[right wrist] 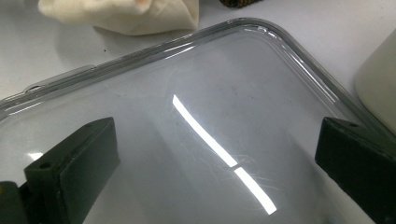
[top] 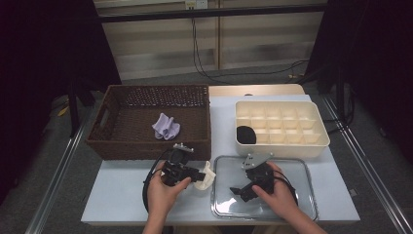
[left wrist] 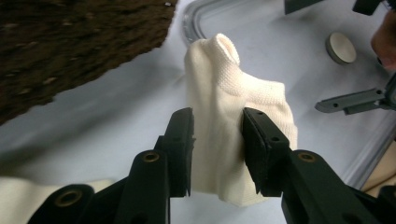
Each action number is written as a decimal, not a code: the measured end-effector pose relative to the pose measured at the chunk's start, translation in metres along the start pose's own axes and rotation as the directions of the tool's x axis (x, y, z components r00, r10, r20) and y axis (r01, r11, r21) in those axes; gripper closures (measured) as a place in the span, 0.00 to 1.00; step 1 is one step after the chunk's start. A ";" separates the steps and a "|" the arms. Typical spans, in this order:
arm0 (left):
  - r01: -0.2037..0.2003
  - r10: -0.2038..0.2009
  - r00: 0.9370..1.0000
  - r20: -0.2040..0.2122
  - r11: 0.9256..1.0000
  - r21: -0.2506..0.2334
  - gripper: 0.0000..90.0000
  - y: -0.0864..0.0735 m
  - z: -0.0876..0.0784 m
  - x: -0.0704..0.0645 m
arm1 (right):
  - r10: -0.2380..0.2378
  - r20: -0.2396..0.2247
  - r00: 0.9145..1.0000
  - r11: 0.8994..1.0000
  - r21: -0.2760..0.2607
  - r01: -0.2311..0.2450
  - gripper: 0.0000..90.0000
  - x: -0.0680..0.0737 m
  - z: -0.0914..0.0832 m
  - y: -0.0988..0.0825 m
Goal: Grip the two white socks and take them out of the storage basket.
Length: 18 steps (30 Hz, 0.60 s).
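cream sock (left wrist: 233, 121): no label legible; sits between left gripper (left wrist: 217, 154) jaws, contact unclear. right gripper (right wrist: 217, 154) wide open, empty, over clear lid (right wrist: 196, 154).

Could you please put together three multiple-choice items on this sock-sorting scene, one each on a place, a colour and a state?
1. Where does the purple sock lie?
A. In the wicker basket
B. In the divided cream box
C. On the clear lid

2. What colour is the sock between the left gripper fingers?
A. Black
B. Cream
C. Purple

3. How do the right gripper fingers stand?
A. Shut on a sock
B. Shut on the lid's rim
C. Wide apart, nothing between them

Answers:
1. A: the high view shows it on the basket's floor.
2. B: the left gripper view shows the cream sock between the two pads.
3. C: the right gripper view shows the fingers far apart above the lid's bare surface.
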<state>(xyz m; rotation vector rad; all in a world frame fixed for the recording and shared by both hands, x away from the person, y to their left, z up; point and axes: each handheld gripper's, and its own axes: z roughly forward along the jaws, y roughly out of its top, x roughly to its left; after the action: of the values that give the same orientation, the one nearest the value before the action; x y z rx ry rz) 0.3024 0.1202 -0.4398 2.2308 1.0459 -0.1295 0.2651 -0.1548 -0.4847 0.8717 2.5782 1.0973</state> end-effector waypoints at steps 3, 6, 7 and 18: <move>0.000 0.000 1.000 -0.002 1.000 -0.004 0.73 -0.001 -0.004 0.003 | -0.002 0.003 1.000 1.000 0.002 0.002 0.00 0.000 0.000 0.000; 0.017 -0.017 1.000 -0.010 1.000 -0.013 0.75 -0.003 -0.006 0.005 | 0.000 0.002 1.000 1.000 0.002 0.000 0.00 0.000 0.000 0.000; 0.017 -0.017 1.000 -0.014 1.000 -0.010 0.78 -0.003 -0.006 0.006 | -0.002 0.002 1.000 1.000 0.002 0.002 0.00 0.000 0.000 0.000; 0.096 -0.096 0.995 0.017 0.995 0.018 0.90 -0.009 0.006 0.016 | -0.013 -0.008 1.000 1.000 -0.004 0.013 0.05 0.006 0.002 0.004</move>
<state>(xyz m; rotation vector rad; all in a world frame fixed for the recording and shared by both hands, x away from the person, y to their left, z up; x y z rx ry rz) 0.3075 0.1311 -0.4546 2.1904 1.1469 -0.2005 0.2629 -0.1476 -0.4829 0.8506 2.5840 1.1037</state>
